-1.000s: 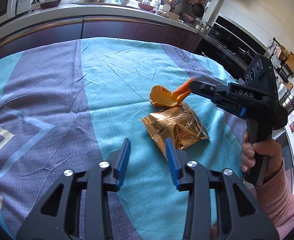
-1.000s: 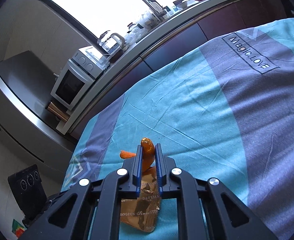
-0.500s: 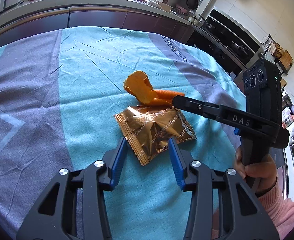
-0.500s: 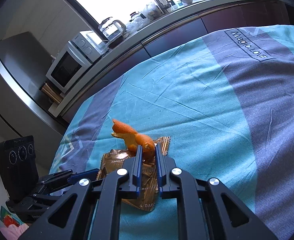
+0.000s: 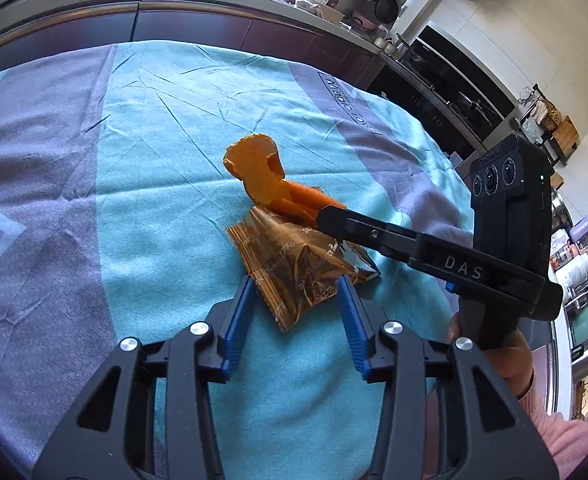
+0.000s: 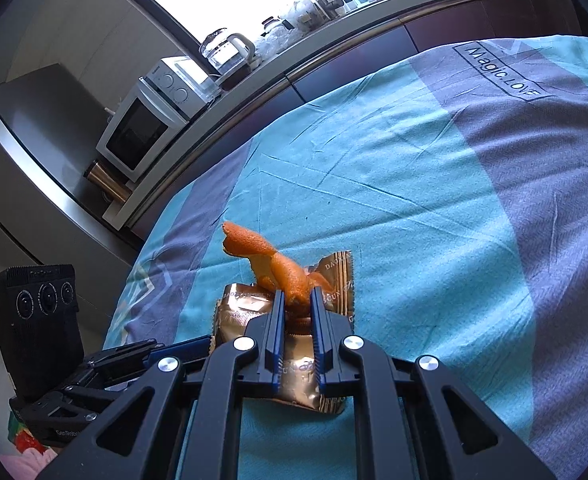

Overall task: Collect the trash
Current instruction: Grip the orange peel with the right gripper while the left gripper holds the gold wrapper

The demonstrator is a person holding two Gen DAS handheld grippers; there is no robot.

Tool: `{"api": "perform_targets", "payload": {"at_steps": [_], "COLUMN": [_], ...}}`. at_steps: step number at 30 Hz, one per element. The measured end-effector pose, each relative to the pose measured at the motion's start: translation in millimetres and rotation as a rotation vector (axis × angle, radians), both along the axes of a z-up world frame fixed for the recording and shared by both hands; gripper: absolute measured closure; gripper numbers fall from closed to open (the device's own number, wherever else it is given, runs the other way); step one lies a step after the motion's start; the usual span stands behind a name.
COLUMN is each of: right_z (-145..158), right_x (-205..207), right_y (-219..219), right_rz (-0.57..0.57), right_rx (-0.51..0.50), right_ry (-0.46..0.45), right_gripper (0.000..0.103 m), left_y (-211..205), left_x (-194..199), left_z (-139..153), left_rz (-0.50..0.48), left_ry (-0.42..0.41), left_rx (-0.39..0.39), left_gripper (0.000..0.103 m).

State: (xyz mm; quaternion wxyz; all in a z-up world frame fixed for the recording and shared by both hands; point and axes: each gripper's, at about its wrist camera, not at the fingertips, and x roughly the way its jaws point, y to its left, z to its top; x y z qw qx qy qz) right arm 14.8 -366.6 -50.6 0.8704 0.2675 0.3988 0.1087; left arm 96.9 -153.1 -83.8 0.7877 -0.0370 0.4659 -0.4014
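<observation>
On the teal and grey tablecloth [image 5: 154, 160] lies a gold snack wrapper [image 5: 286, 256], somewhat buckled. A curled piece of orange peel [image 5: 262, 172] rests on the wrapper's far end. My right gripper [image 6: 297, 296] is shut on the peel's [image 6: 270, 260] lower end and reaches in from the right [image 5: 327, 216] in the left wrist view. My left gripper [image 5: 295, 282] straddles the wrapper's near corner. Its jaws are opening, with the wrapper between the blue pads [image 5: 242, 308]. In the right wrist view the wrapper [image 6: 335, 276] lies under the fingers.
A kitchen counter runs behind the table, with a white microwave [image 6: 146, 124], a glass kettle [image 6: 226, 52] and a steel fridge [image 6: 34, 140]. A hand in a pink sleeve [image 5: 505, 352] holds the right gripper's handle. The left gripper's body [image 6: 34, 320] stands at the table's left edge.
The left gripper came forward until its pads flank the wrapper's near corner. The right gripper carried the peel left and down onto the wrapper, which now looks more buckled.
</observation>
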Motion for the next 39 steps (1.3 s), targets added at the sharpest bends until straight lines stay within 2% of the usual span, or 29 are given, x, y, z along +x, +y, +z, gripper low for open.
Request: {"api": "perform_targets", "payload": {"at_steps": [1,3,4,6,11,14,24,25,26,31,34,36,37,38,39], "right_z": [0,0,0,0,3,7,31,33,35,39,35,29,26,22,19], "right_x": [0,0,-1,-1,-3,-5,0,1,2,9,13,14,16,18,18], "right_y": [0,1,1,2,2,4,17,19,21,31,28,24,23,22,23], "right_rz": [0.002,0.004,0.006,0.007,0.013,0.012,0.046,0.047,0.051,0.063,0.041,0.006,0.006,0.005,0.006], "right_rx": [0.001,0.005,0.008,0.011,0.034,0.051,0.107,0.113,0.118,0.11,0.078,0.051,0.039,0.022,0.01], "right_ry": [-0.001,-0.003,-0.004,-0.006,-0.026,-0.053,-0.136,-0.143,-0.15,-0.149,-0.122,-0.096,-0.073,-0.054,-0.039], "right_gripper": [0.092,0.092,0.092,0.092,0.092,0.092,0.093,0.095,0.101,0.101,0.094,0.081,0.066,0.059,0.059], "left_y": [-2,-5,-6,-4,-1,6,47,51,56,79,92,99,101,102,105], "left_x": [0,-2,-2,-2,-9,-13,-28,-30,-31,-39,-41,-40,-41,-41,-41], "left_z": [0,0,-2,-2,6,9,33,35,38,48,51,51,50,49,48], "left_rz": [0.0,0.01,0.018,0.03,0.044,0.041,0.101,0.106,0.113,0.144,0.163,0.172,0.173,0.178,0.183], "left_ry": [-0.008,-0.031,-0.035,-0.035,-0.087,-0.101,-0.217,-0.227,-0.238,-0.276,-0.28,-0.276,-0.274,-0.272,-0.266], "left_rx": [0.008,0.028,0.042,0.038,0.046,0.039,0.047,0.049,0.052,0.055,0.044,0.04,0.041,0.042,0.04], "left_gripper": [0.062,0.071,0.081,0.082,0.094,0.096,0.097,0.097,0.097,0.097,0.097,0.097,0.097,0.097,0.097]}}
